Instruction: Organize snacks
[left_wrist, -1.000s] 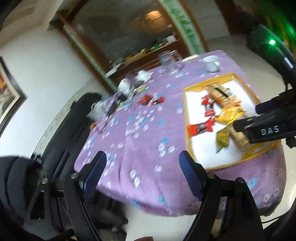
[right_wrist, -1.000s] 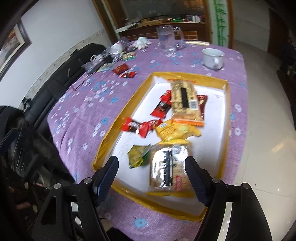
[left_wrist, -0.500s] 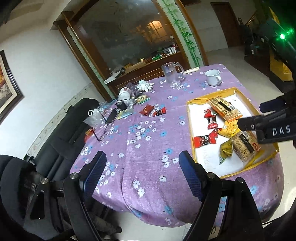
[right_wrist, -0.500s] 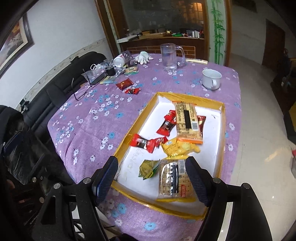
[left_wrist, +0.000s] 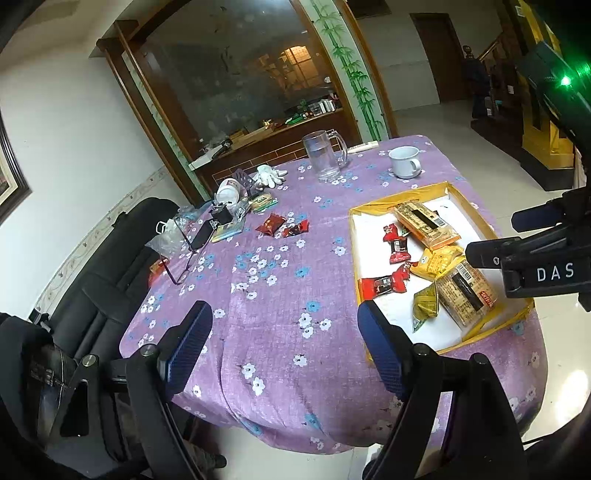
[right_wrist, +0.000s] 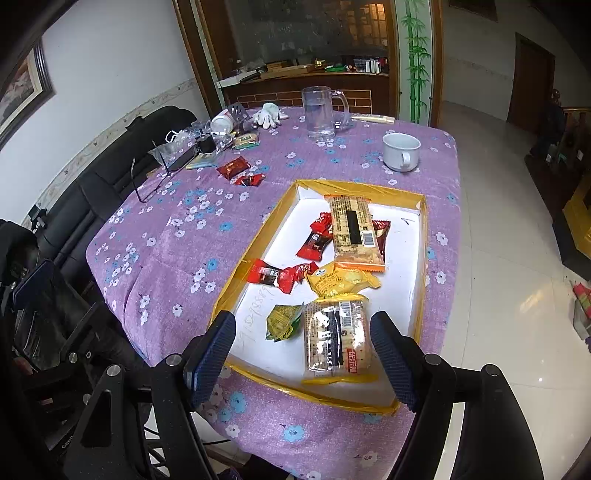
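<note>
Hovering wide and empty, both tongs, left (left_wrist: 284, 350) and right (right_wrist: 303, 354), overlooked the yellow-rimmed white tray (right_wrist: 423, 236) gathering wrapped snacks; two red packets (right_wrist: 240, 171) lay outside on the purple-clothed surface (right_wrist: 177, 236).

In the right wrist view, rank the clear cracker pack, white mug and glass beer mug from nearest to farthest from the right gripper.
1. Clear cracker pack: in the tray, just ahead of the right gripper.
2. White mug: beyond the tray, right.
3. Glass beer mug: table's far edge.
</note>
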